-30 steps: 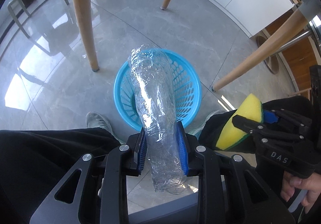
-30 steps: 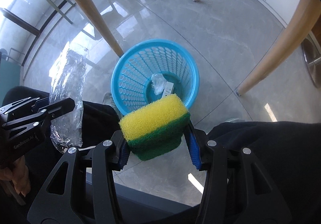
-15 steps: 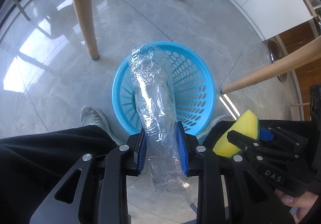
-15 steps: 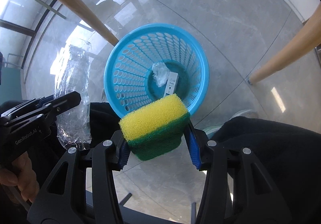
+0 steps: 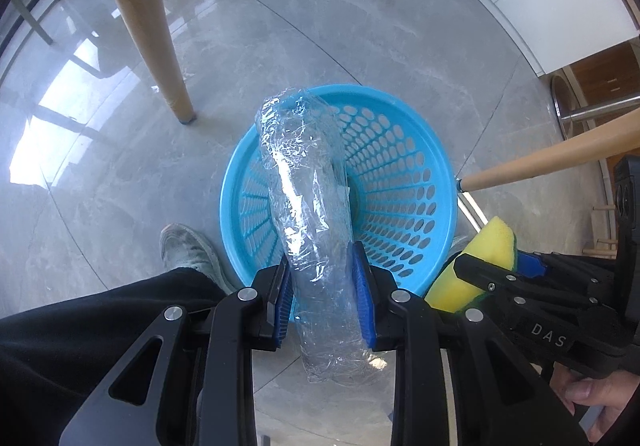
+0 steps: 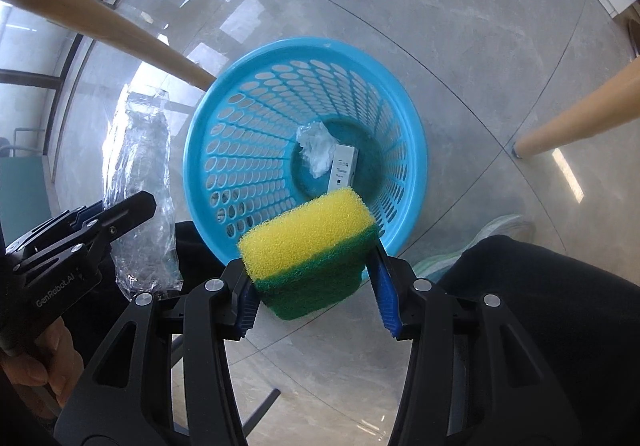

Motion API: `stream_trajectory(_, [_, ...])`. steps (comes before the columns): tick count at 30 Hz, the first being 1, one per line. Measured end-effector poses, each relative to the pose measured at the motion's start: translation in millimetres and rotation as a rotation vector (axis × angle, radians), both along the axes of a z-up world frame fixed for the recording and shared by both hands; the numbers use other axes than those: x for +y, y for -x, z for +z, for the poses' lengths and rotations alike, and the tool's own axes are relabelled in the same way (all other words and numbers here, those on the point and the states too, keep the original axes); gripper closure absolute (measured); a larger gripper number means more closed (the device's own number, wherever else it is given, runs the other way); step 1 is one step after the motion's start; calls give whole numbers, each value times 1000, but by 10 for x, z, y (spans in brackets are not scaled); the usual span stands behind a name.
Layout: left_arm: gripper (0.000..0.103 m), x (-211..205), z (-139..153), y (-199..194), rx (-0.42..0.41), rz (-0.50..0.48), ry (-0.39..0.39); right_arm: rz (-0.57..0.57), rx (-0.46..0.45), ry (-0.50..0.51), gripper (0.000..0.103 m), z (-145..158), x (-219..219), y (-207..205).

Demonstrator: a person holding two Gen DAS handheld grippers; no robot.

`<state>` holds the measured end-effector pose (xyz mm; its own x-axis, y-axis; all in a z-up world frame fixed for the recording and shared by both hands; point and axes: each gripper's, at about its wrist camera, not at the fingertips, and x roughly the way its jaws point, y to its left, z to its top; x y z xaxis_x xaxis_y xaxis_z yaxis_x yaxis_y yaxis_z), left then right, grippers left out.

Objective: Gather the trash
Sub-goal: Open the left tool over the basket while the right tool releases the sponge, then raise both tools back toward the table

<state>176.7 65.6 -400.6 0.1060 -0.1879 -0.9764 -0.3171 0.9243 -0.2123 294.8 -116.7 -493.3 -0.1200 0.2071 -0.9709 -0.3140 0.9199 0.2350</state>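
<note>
Left wrist view
Left gripper point(image 5: 323, 298): its blue pads are pressing both sides of a crumpled clear plastic bottle point(image 5: 310, 206), gripping it firmly.
Bottle: it is pointing forward from the gripper, with its far end hanging over the near-left part of the basket's opening.
Basket point(image 5: 436, 170): a blue perforated plastic one, standing upright on the grey tiled floor point(image 5: 280, 38).
Right gripper point(image 5: 500, 278): it is showing at the right edge, holding a yellow and green sponge point(image 5: 476, 266) just beside the basket's right rim.
Surroundings: wooden legs point(image 5: 140, 18) are standing on the floor behind the basket; a shoe point(image 5: 188, 250) is resting on the floor by the basket's left side.

Right wrist view
Right gripper point(image 6: 316, 294): it is clamping the sponge point(image 6: 308, 242) between its blue pads, yellow side up, green side down.
Sponge: it is hanging over the near rim of the basket point(image 6: 216, 118).
Basket contents: a crumpled white wad point(image 6: 318, 146) and a small white box point(image 6: 344, 166) are lying on the bottom, touching each other.
Left gripper point(image 6: 120, 214): it is holding the bottle point(image 6: 140, 186) just left of the basket, outside the rim in this view.
</note>
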Motion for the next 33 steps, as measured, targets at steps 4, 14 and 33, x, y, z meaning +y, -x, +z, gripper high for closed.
stream_trajectory(4, [77,-12,4,-49,-14,-21,-15,-1,-8,8,57,-24,31,-58])
stream_trajectory(14, [41,2,75,-110,-67,-10,-71,-41,11,33,38,-129,-23,-141])
stream_trajectory(33, [43,193,276,152,-33,99,-49,47,-52,99,36,238,-54,161])
